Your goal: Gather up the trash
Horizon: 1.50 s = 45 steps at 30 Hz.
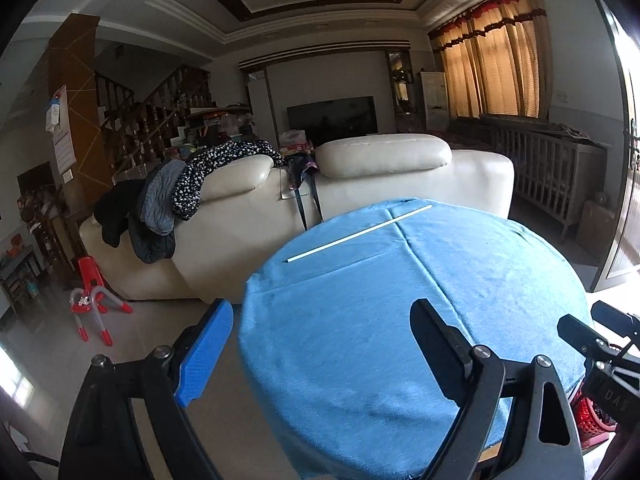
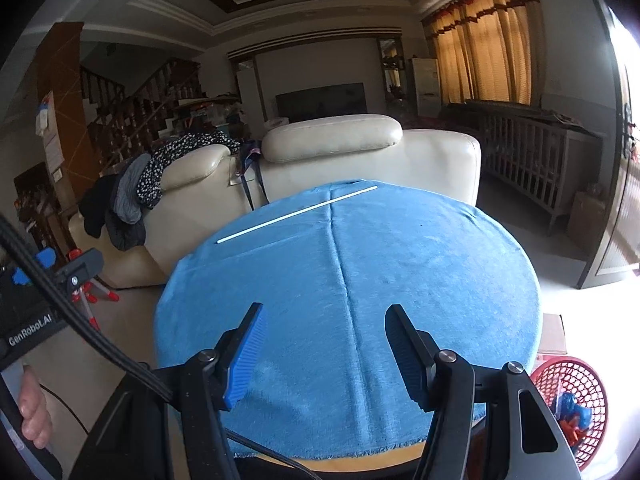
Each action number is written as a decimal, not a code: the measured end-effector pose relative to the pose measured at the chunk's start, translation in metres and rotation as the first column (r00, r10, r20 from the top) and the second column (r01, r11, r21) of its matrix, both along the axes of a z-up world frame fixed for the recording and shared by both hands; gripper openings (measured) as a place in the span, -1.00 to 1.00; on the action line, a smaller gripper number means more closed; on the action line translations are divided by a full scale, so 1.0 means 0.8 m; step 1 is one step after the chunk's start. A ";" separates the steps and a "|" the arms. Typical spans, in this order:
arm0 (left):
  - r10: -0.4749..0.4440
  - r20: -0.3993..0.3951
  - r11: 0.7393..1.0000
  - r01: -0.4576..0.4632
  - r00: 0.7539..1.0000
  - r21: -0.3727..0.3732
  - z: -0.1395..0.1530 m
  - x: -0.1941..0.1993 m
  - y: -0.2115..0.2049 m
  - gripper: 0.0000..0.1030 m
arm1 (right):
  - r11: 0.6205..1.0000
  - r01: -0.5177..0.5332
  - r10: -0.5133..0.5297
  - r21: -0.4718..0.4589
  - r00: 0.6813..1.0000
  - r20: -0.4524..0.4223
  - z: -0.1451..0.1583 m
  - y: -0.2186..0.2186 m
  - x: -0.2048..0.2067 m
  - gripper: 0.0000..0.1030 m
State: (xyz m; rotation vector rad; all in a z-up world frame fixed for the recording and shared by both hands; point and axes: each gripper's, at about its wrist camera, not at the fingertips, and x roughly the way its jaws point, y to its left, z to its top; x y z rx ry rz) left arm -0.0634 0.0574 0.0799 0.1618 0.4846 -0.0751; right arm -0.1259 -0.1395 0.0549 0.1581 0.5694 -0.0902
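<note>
One piece of trash shows on the round table: a thin white stick (image 2: 297, 213), perhaps a straw or a rod, lying slantwise on the blue tablecloth (image 2: 400, 272) at the far left part of the top, near the edge that faces the cream leather sofa (image 2: 372, 152). Going from left to right, the left gripper (image 1: 322, 354) hangs at the near left edge of the table with its jaws wide apart and nothing between them, one finger out over the floor and the other over the cloth. The right gripper (image 2: 324, 354) sits over the near middle of the cloth, jaws likewise apart and empty. Down at the far right, on the floor just beside the table, stands a red mesh basket (image 2: 576, 380) that already holds some blue and orange scraps, so it looks to be the bin for the trash. I judge the task to be at the reach step, with the stick not yet touched and both tools well short of it. The next move calls for one gripper to travel across the cloth to the far side, line its fingers across the stick, and close low enough to catch so thin a thing without snagging the fabric, then carry it over to the basket.
</note>
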 end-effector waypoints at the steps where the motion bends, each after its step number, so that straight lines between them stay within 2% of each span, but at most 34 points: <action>1: 0.004 0.002 1.000 -0.004 1.000 -0.001 0.000 -0.001 0.002 0.76 | 1.000 -0.004 0.004 -0.003 1.000 0.000 0.000 0.002 -0.001 0.26; 13: 0.012 0.010 1.000 -0.012 1.000 -0.007 0.002 -0.009 0.006 0.76 | 0.999 -0.024 0.025 -0.042 0.999 0.020 -0.002 0.021 -0.013 0.26; 45: -0.007 -0.011 1.000 0.007 1.000 -0.007 -0.005 -0.010 0.005 0.76 | 1.000 -0.008 0.008 -0.025 1.000 0.016 -0.005 0.013 -0.015 0.26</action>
